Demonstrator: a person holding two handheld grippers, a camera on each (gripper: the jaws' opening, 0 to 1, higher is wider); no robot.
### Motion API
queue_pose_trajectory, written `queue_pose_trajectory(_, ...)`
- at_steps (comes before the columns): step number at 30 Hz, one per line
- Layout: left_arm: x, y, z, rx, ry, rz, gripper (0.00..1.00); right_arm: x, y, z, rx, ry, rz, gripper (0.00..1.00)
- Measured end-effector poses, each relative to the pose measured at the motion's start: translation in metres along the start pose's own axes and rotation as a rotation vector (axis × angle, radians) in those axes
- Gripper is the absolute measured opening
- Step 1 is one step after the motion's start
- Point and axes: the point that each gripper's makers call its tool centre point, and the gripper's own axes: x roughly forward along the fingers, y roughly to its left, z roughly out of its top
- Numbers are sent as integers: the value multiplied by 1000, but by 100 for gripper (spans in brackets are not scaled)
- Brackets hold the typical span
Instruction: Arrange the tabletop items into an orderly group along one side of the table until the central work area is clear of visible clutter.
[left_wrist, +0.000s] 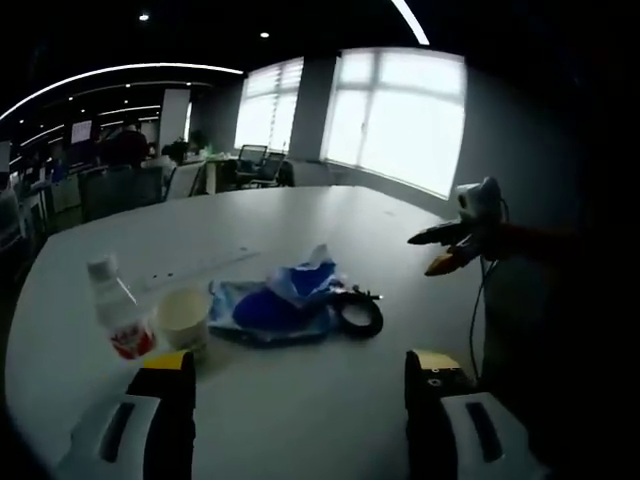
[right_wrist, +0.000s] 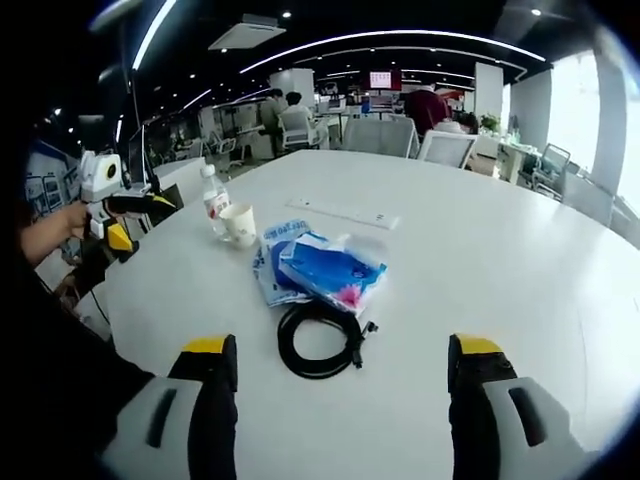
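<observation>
Hovering with both grippers' fingers spread, holding nothing, over the white tabletop (right_wrist: 480, 250); facing the coiled black cable (right_wrist: 320, 340), then blue tissue packs (right_wrist: 325, 268), paper cup (right_wrist: 238, 224), water bottle (right_wrist: 212, 198), all lying central, awaiting grouping aside.

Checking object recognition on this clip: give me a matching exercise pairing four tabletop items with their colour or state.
Items:
1. water bottle
2. paper cup
3. coiled cable
4. tissue pack

Descriptions:
A. black, lying in a loop
B. blue, soft, crumpled
C. clear with a red label, upright
D. off-white, open top, upright

Pairs: 1-C, 2-D, 3-A, 4-B
</observation>
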Motion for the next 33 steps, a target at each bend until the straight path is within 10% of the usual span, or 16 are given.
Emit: queue_pose_trajectory(33, 93, -32, 25, 10, -14, -27, 62, 57, -5, -3, 3, 28, 52, 58)
